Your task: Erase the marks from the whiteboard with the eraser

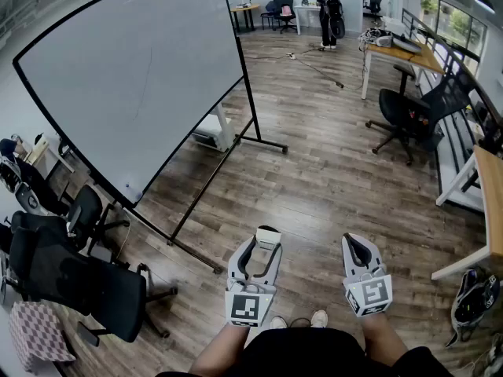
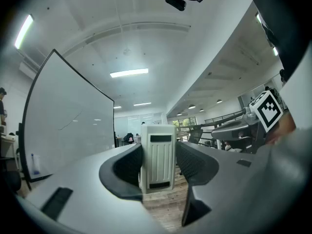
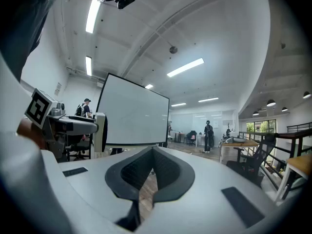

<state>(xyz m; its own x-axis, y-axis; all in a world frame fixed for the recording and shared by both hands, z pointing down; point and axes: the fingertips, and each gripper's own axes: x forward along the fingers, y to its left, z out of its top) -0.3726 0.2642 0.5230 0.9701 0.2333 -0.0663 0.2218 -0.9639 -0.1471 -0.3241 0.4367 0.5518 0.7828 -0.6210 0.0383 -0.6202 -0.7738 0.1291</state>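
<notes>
- Head view: the left gripper (image 1: 259, 254) carries the eraser (image 1: 269, 237) well apart from the whiteboard (image 1: 134, 77). The stand (image 1: 263, 144) has feet that could catch a step on the way in.
- Left gripper view: the jaws clamp the upright eraser by its sides, so hard pressing might twist it loose.
- Right gripper view: the right gripper (image 1: 357, 246) has its jaws closed together on nothing. With nothing bracing the board, it may shift under wiping.

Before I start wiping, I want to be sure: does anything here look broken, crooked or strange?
Nothing stands out. The whiteboard looks whole, with only a faint thin line on it, and the eraser sits straight in the left claw.
</notes>
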